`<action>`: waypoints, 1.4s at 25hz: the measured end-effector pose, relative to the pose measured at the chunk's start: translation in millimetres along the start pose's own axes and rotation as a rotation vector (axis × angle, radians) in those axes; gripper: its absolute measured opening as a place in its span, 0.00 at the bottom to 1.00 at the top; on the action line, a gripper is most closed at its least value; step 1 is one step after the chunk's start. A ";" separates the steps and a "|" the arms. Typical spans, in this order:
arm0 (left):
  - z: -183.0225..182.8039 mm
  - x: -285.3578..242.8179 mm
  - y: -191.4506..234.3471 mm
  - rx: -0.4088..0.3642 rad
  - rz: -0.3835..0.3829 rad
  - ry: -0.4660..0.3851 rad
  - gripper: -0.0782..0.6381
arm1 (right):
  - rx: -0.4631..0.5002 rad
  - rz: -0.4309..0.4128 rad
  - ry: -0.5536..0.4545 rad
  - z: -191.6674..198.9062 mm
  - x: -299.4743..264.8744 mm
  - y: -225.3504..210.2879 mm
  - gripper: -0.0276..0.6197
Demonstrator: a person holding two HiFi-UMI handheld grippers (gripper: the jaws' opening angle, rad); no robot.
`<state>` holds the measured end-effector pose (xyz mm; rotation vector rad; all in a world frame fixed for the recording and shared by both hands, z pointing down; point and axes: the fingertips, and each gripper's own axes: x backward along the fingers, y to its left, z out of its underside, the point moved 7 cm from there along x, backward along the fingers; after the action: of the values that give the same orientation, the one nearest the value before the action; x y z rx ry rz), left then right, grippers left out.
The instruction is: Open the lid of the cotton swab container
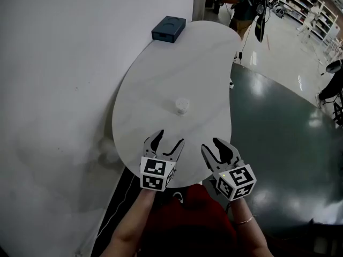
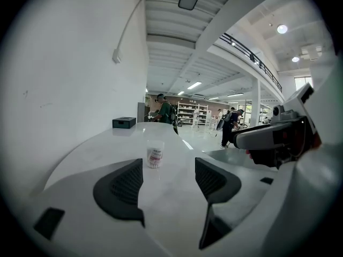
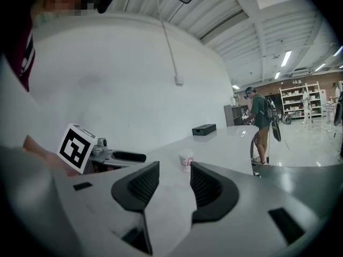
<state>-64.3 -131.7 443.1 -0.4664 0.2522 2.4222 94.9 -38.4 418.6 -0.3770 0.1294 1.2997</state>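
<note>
Both grippers are hovering open over the near end of the table (image 1: 161, 79), with the container standing apart from them.
The left gripper (image 1: 170, 139) is holding its jaws wide apart, empty; the right gripper (image 1: 211, 145) is holding its jaws apart, also empty. The cotton swab container (image 1: 182, 106) is standing upright near the table's middle, ahead of both grippers and touching neither. Its label print is appearing too small to read, and its lid seam is not resolving in any view. A dark box (image 1: 168, 28) is sitting at the far end; a person (image 1: 247, 4) beyond is being cut off by the head view's top edge.
</note>
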 end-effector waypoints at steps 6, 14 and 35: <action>-3.5 -26.5 7.8 0.010 -0.028 0.032 0.50 | -0.006 -0.038 0.024 -5.0 -19.7 -19.9 0.31; -3.7 -62.7 19.4 0.016 -0.056 0.062 0.52 | 0.020 -0.090 0.052 -11.3 -52.7 -46.7 0.31; 6.1 -142.2 37.0 -0.002 -0.087 0.187 0.53 | 0.018 -0.173 0.120 -13.6 -101.4 -88.5 0.32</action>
<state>13.8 -238.9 506.7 -0.6919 0.3030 2.2962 153.6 -154.9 454.3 -0.4410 0.2052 1.1050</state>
